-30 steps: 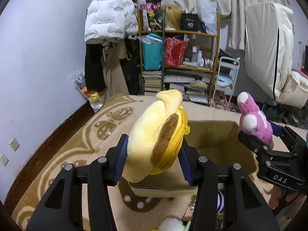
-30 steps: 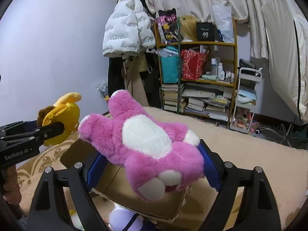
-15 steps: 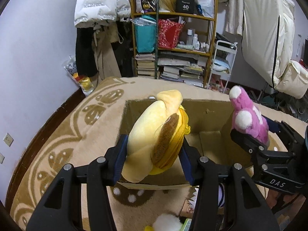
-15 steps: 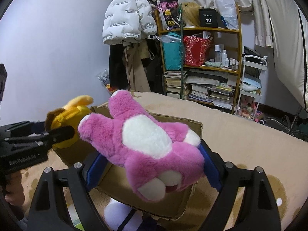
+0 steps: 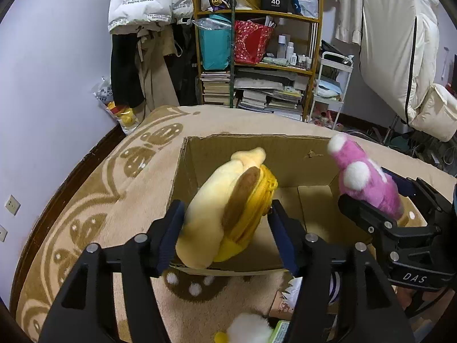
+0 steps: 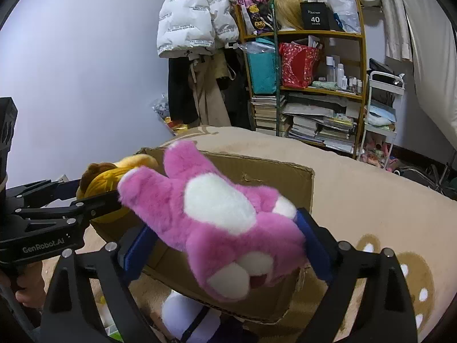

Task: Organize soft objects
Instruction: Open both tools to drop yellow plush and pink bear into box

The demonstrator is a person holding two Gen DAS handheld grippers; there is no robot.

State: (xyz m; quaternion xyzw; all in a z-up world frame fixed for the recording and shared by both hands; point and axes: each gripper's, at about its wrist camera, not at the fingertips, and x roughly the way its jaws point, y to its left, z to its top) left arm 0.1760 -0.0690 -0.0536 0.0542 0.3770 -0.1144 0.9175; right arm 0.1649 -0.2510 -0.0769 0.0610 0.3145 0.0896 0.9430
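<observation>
The left gripper (image 5: 225,223) was pinching a yellow plush toy (image 5: 225,208) between its blue pads, holding it just over the near edge of an open cardboard box (image 5: 300,154) that sat on a beige rug (image 5: 94,200) with a brown butterfly pattern. Beside it, the right gripper (image 6: 225,243) was clamped on a pink plush toy (image 6: 222,217) with white patches, which hung tilted above the same box, well clear of its floor. The two toys were near each other but apart. A white-and-purple plush (image 6: 182,317) lay on the rug against the box's near wall. Behind stood a wooden shelf (image 5: 257,65) crammed with books and bags, with a white puffer jacket (image 5: 142,0) hanging next to it.
</observation>
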